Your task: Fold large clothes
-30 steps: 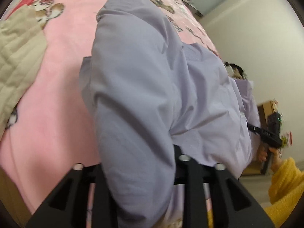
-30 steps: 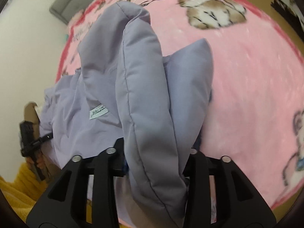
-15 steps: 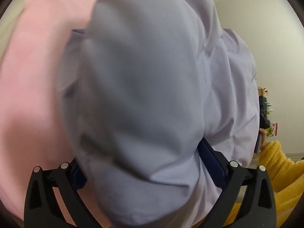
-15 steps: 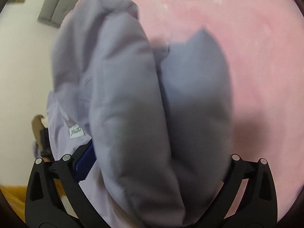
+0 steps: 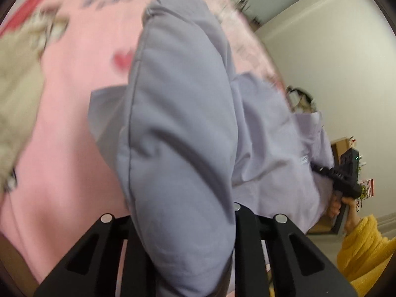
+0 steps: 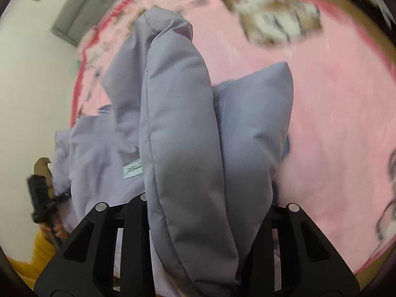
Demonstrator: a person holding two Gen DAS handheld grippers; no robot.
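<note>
In the left wrist view, the left gripper pinches a fold of the puffy lilac padded jacket, lifted off the pink printed blanket; half a second back its fingers were spread. In the right wrist view, the right gripper has likewise clamped, probably a re-grip for the next fold, though blur hides detail.

Ahead of the left gripper, a thick padded fold of the lilac jacket fills the space between its fingers and blocks the way straight forward. To its left the pink blanket lies open, up to a beige quilted cloth at the far left edge. To its right, more jacket stretches toward the right gripper, whose forward path is likewise filled by two padded folds. Right of that gripper, bare pink blanket lies open.
</note>
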